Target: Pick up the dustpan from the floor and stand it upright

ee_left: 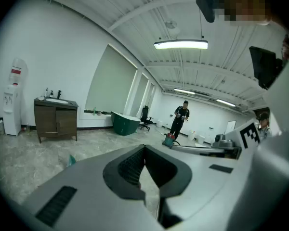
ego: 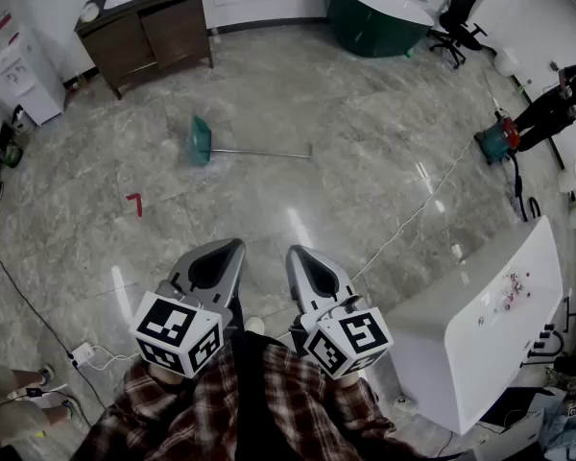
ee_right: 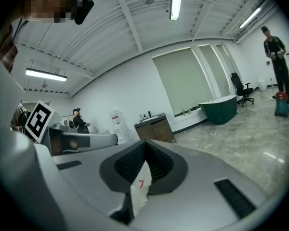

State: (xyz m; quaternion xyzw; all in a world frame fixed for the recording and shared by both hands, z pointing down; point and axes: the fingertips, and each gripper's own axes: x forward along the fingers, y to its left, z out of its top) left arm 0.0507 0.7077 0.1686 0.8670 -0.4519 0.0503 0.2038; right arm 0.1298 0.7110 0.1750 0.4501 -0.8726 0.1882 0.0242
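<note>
A green dustpan (ego: 201, 140) lies on the grey stone floor some way ahead of me, its long thin metal handle (ego: 269, 152) flat and stretched to the right. Only a sliver of the dustpan (ee_left: 71, 160) shows over the left gripper's body in the left gripper view. My left gripper (ego: 232, 247) and right gripper (ego: 296, 253) are held side by side close to my body, well short of the dustpan, pointing slightly downward. Both have their tips together and nothing between them, as the left gripper (ee_left: 144, 147) and right gripper (ee_right: 144, 143) views show.
A red mark (ego: 134, 203) is on the floor to the left. A wooden vanity (ego: 144, 32), water dispenser (ego: 14, 65), green bathtub (ego: 374, 17) and office chair (ego: 461, 22) line the far side. A white cabinet (ego: 480, 325) stands near right, with a person (ego: 557, 104) and vacuum (ego: 494, 140) beyond.
</note>
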